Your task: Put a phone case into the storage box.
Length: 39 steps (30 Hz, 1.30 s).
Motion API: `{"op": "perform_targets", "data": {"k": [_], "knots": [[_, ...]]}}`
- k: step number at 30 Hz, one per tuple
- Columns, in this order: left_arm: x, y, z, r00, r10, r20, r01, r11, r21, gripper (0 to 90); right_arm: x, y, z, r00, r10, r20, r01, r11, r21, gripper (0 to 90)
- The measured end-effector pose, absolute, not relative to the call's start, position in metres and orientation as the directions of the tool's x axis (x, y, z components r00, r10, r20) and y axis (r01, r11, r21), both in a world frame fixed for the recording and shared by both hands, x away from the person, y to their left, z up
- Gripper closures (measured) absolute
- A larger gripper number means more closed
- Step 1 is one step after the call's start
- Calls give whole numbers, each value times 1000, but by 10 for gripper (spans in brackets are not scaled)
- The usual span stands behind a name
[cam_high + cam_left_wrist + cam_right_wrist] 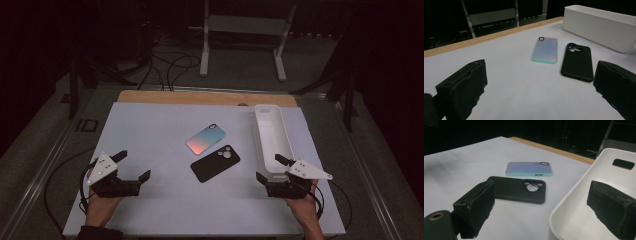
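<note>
Overall, the table with its pale mat takes up the middle of the high view, a wooden edge showing along the far side. A white bin lies at centre right, long side running up the frame, and it appears to hold nothing. Near the middle of the frame lie two phone cases, side by side and just apart: a black case below and a pastel case above it, both flat, backs up. The likely work is moving the cases into the bin; judged from their position, nothing is done yet. The left gripper rests at lower left, jaws spread wide with nothing between them, well apart from the cases. The right gripper sits at lower right, likewise spread and unloaded, its far jaw over the near end of the bin.
</note>
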State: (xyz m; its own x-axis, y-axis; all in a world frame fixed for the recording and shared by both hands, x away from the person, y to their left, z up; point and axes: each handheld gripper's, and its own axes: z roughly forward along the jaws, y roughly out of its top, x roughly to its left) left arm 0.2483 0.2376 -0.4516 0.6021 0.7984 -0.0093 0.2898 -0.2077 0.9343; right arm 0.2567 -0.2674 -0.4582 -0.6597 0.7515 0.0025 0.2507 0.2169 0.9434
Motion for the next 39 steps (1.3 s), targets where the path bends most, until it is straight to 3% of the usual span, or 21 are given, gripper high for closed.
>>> {"op": "perform_targets", "data": {"k": [39], "knots": [[275, 211, -432, 583, 813, 0, 322, -230, 918, 0, 258, -263, -458, -637, 771, -19, 251, 231, 940, 75]]}}
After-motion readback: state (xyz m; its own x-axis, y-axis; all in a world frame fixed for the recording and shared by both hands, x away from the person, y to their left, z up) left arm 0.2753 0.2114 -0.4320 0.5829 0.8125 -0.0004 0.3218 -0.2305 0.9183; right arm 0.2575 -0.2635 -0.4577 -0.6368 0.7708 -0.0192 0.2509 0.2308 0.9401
